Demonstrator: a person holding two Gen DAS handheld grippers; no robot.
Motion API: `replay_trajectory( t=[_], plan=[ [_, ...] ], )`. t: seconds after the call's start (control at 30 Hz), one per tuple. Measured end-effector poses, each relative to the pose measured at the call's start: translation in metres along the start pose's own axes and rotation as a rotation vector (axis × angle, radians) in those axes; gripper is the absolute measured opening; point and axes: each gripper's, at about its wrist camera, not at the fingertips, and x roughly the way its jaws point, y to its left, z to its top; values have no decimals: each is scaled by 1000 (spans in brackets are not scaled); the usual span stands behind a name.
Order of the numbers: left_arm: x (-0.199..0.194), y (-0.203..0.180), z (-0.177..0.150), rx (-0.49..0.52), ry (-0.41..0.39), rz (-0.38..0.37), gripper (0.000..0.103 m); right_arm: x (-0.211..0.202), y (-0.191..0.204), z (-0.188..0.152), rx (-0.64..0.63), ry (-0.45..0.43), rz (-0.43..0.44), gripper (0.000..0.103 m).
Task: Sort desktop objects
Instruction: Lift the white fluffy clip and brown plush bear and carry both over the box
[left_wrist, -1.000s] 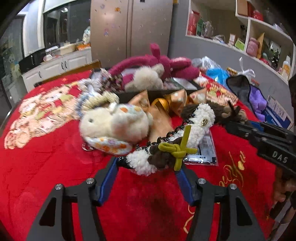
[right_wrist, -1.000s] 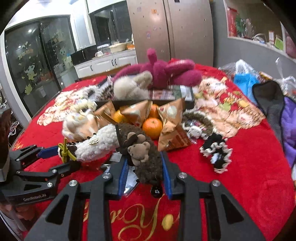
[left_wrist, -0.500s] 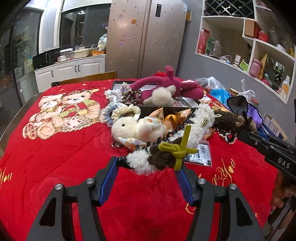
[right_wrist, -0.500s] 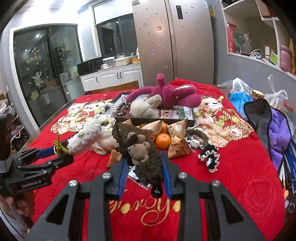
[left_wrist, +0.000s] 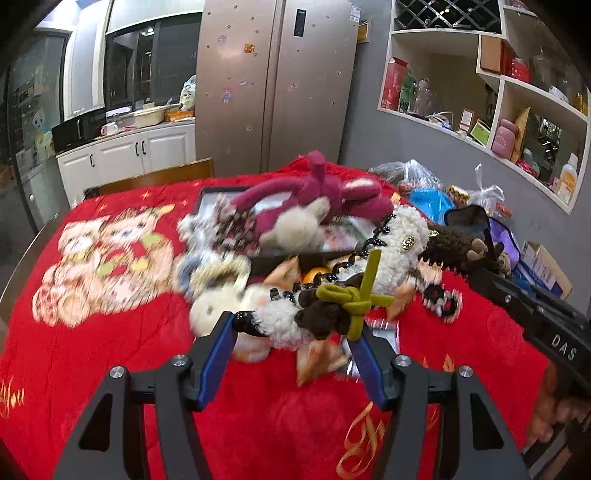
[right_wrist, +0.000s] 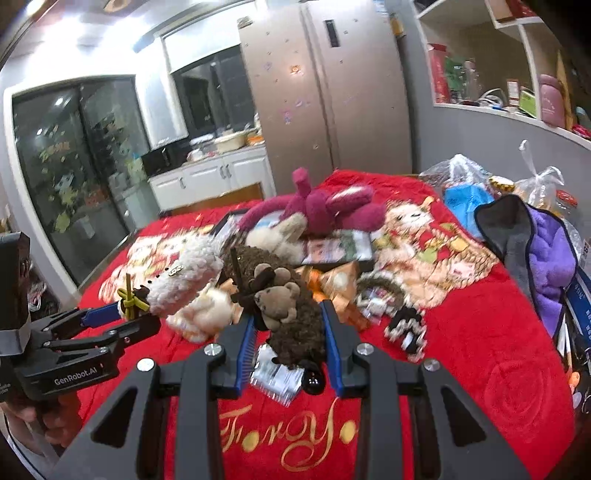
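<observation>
Your table is covered by a red blanket (right_wrist: 461, 354) printed with cartoon bears and gold lettering, and it is crowded. A dark tray (right_wrist: 332, 251) sits toward the far side with a magenta plush toy (right_wrist: 321, 206) sprawled over it and a cream plush (right_wrist: 280, 236) just in front. Foil snack packets (right_wrist: 340, 277), an orange (left_wrist: 314, 275) and a cream stuffed toy (right_wrist: 207, 314) lie nearer you, with a black-and-white scrunchie (right_wrist: 406, 328) on the cloth to the right. A purple and grey cloth (right_wrist: 546, 266) and plastic bags (right_wrist: 458, 173) crowd the right edge.

Your left gripper (left_wrist: 295, 328) has its jaws clamped on a fluffy white hair clip (left_wrist: 369, 273) with an olive bow, held above the clutter. Your right gripper (right_wrist: 288, 332) is closed around a brown furry hair clip (right_wrist: 288, 306) bearing a small bear, also clear of the blanket.

Behind the table stand a steel fridge (right_wrist: 325, 85), white cabinets (right_wrist: 207, 177), dark glass doors (right_wrist: 74, 177) and open wall shelves (left_wrist: 498, 103)
</observation>
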Motion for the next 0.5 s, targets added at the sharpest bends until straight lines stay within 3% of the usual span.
replay_trajectory(
  t=[0.27,0.5],
  plan=[
    [48,-15,49,-10,34,20,63,31,-27,42,62,-9,-57,34],
    [112,-27,69,2,119,74,63,91,-49,70,69,57,-102,34]
  ],
)
